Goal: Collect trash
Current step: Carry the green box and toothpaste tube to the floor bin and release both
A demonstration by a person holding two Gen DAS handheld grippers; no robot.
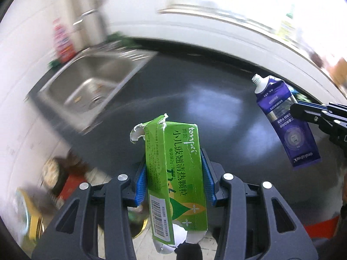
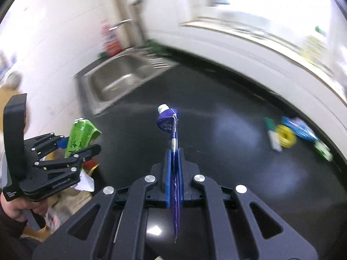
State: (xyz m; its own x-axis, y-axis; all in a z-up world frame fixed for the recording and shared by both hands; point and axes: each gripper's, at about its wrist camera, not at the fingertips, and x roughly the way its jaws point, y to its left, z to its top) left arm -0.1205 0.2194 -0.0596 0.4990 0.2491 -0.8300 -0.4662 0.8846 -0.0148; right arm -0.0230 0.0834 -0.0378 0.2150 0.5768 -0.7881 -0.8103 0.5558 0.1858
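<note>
Green and torn at its top, the carton (image 1: 176, 179) stands upright, clamped between the blue pads of the left tongs (image 1: 175, 178), held above the near edge of the dark bench (image 1: 195, 91). Right tongs (image 2: 174, 173) pinch a flattened purple toothpaste tube (image 2: 171, 130), uncapped nozzle pointing up. Far left lies a steel sink (image 2: 121, 78); blurred colourful litter (image 2: 290, 134) sits on the bench at far right.

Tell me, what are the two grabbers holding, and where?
Left gripper squeezes the green box around its middle; right gripper pinches the purple toothpaste tube by its flat body.
</note>
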